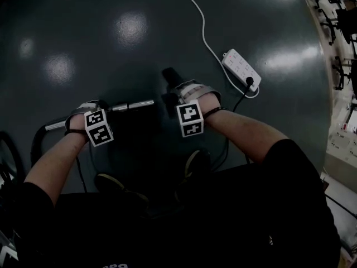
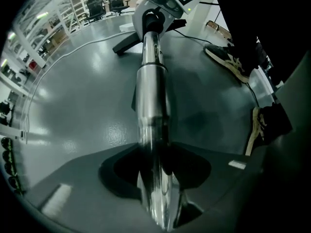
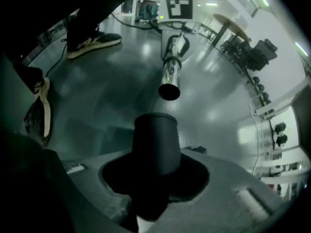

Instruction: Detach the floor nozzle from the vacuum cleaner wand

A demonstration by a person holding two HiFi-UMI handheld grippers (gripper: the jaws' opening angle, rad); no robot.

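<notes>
The silver vacuum wand [image 1: 131, 105] lies level just above the dark floor. My left gripper [image 1: 92, 114] points down and is shut on the wand [image 2: 151, 106], which runs out between its jaws. My right gripper [image 1: 185, 104] is shut on the black neck [image 3: 156, 144] of the floor nozzle [image 1: 169, 80]. In the right gripper view the wand's open end [image 3: 169, 89] faces the neck across a small gap, so the two are apart. The left gripper's marker cube [image 3: 179, 6] shows behind the wand. The nozzle's foot is mostly hidden under my right hand.
A white power strip [image 1: 241, 66] with a white cable [image 1: 202, 27] and a black plug lies on the floor at the far right. The person's two shoes [image 1: 196, 164] stand close behind the grippers. A black hose [image 1: 38, 141] curves at the left.
</notes>
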